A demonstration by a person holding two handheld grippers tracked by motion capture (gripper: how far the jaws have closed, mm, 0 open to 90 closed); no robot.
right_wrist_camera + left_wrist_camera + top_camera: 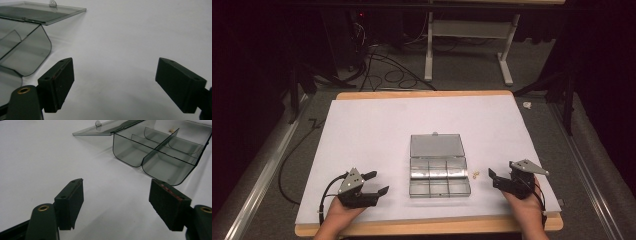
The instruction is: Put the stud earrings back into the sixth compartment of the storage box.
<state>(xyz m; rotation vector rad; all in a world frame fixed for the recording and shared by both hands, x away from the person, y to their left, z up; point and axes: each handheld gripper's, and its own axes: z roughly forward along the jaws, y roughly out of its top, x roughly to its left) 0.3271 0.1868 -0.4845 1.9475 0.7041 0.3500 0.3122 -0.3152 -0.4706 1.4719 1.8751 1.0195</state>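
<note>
White sheeting covers the table (pixel 377 130), and on it, near the middle, lies a clear plastic compartment box (pixel 439 177) with its lid (pixel 436 145) folded flat open at twelve o'clock. From the box, the left gripper (pixel 376 183) sits at about eight o'clock, jaws apart and empty, pointing toward it. At three o'clock the right gripper (pixel 490 178) aims at the box, jaws wide, nothing between. Both hands rest low near the table's near edge. A few small pale pieces (pixel 475 174) lie just beside the box's right wall.

Tongs (pixel 116 203) wide apart, nothing between; clear compartment box (pixel 160 155) ahead, lid (pixel 105 128) open flat.
</note>
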